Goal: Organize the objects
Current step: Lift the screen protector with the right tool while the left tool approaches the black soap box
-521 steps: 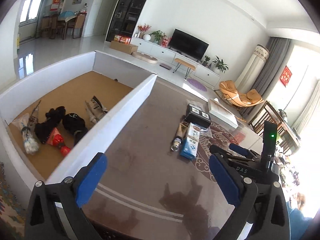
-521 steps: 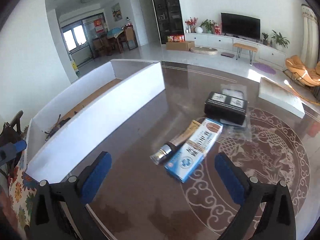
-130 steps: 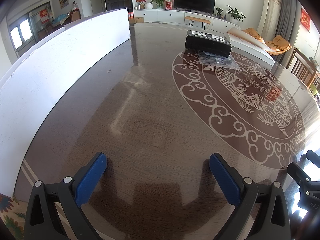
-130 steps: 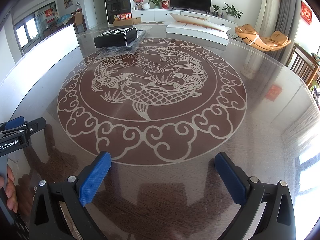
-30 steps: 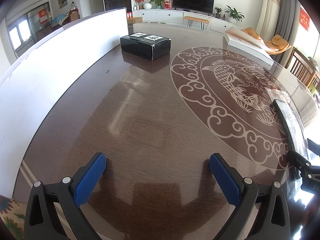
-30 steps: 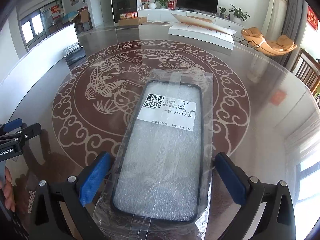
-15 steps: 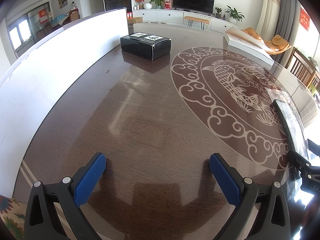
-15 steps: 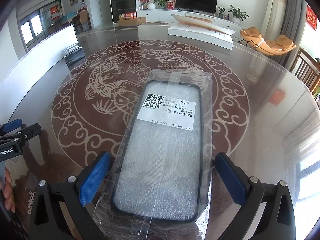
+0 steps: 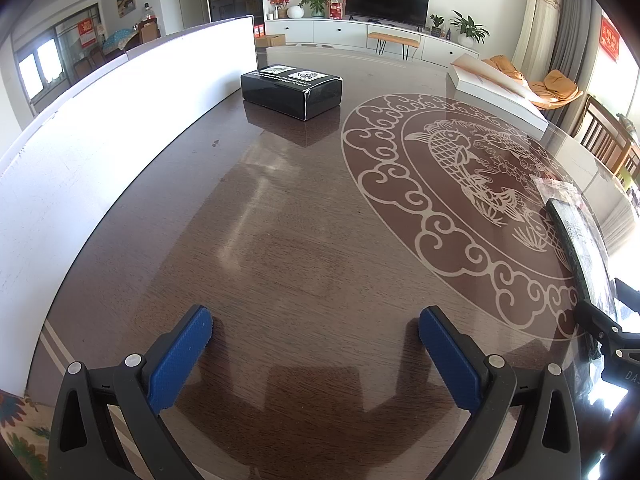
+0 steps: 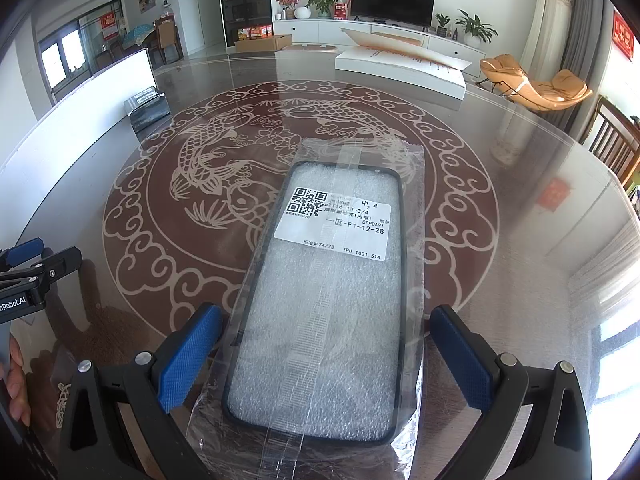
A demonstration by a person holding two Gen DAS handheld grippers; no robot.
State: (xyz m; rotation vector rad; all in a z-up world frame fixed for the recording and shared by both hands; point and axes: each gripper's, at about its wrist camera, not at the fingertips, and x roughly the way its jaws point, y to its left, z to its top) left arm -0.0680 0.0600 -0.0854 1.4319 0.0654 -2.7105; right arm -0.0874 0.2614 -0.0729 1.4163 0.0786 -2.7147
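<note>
A black phone case (image 10: 332, 312) stuffed with white foam and sealed in a clear bag lies flat on the glass table. It carries a white QR label. My right gripper (image 10: 324, 320) is open, with one blue pad on each side of the bag and a gap to the case. In the left wrist view the same case (image 9: 576, 240) shows edge-on at the far right. A black box (image 9: 291, 90) stands beside the white bin wall (image 9: 100, 128). My left gripper (image 9: 315, 320) is open over bare table, holding nothing.
A flat white box (image 10: 400, 68) lies at the table's far side. The black box (image 10: 147, 107) and the bin wall (image 10: 80, 112) are to the left. A hand (image 10: 16, 384) holds the left gripper's body (image 10: 32, 272) at the left edge. Chairs stand beyond the table's right rim.
Over the last second nothing has moved. Since 4.3 s ago the black box has come to rest by the white wall, and the bagged case now lies between my right fingers.
</note>
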